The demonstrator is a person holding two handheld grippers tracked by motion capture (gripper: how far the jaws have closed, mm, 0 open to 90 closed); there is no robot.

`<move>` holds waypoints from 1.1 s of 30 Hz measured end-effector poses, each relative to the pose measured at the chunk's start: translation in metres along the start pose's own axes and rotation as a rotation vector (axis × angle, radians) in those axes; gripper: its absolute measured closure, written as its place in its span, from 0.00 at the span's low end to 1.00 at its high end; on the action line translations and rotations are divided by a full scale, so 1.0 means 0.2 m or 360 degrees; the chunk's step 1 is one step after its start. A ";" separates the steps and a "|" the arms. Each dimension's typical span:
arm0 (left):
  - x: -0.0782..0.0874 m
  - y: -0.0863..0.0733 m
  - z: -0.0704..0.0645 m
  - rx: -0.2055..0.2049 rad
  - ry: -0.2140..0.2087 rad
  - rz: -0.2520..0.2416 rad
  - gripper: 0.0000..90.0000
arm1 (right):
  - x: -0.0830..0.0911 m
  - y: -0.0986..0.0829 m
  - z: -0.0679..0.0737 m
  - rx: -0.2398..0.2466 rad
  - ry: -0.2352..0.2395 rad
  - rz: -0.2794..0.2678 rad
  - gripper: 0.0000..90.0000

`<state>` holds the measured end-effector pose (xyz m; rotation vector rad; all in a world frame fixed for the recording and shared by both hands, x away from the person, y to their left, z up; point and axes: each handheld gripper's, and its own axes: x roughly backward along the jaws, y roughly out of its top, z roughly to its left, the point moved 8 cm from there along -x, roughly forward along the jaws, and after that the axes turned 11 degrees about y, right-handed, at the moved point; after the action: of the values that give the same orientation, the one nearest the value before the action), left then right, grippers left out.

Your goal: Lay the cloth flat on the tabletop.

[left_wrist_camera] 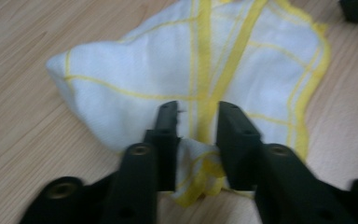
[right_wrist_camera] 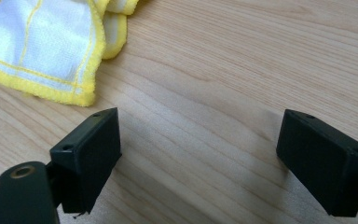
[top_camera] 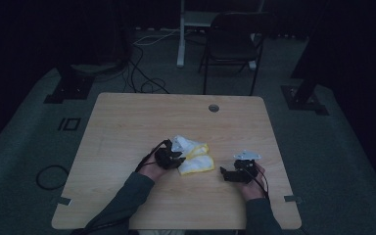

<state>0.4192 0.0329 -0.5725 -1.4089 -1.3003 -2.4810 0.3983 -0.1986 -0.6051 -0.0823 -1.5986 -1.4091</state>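
High view shows the white and yellow cloth [top_camera: 194, 157] lying mid-bench [top_camera: 127, 127]; the left hand-held gripper [left_wrist_camera: 196, 122] pinches its bunched edge, while the right hand-held gripper [right_wrist_camera: 198, 149] sits spread wide beside it

Dim, bluish light covers the high view; the bench [top_camera: 127, 127] is the brightest area while the room behind falls to near black, detail grainy. Both gripper views are far brighter and warm-toned. The white-and-yellow cloth [left_wrist_camera: 168, 74] looks soft and slightly blurred. Faint, diffuse shadows lie beneath the right hand-held gripper [right_wrist_camera: 198, 149] jaws; no glare.
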 end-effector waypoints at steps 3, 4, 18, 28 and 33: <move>0.01 0.00 0.02 0.0032 0.0017 -0.0007 0.90 | 0.00 0.00 0.00 0.0000 0.0000 0.0000 0.15; 0.01 0.00 0.03 0.0038 0.0020 -0.0013 0.91 | 0.00 0.00 0.00 0.0000 0.0000 0.0000 0.15; 0.07 0.05 0.13 0.0193 0.0073 -0.0114 0.95 | 0.01 0.01 0.01 0.0009 0.0005 -0.0037 0.40; 0.11 0.09 0.24 0.0348 0.0107 -0.0189 0.95 | 0.01 0.04 0.07 0.0034 0.0044 -0.0022 0.62; 0.11 0.09 0.30 0.0414 0.0140 -0.0205 0.95 | 0.02 0.10 0.09 0.0053 0.0055 -0.0067 0.71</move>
<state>0.4551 0.0690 -0.5302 -1.1802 -1.6694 -2.3094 0.3981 -0.1802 -0.5858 -0.0049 -1.6033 -1.4081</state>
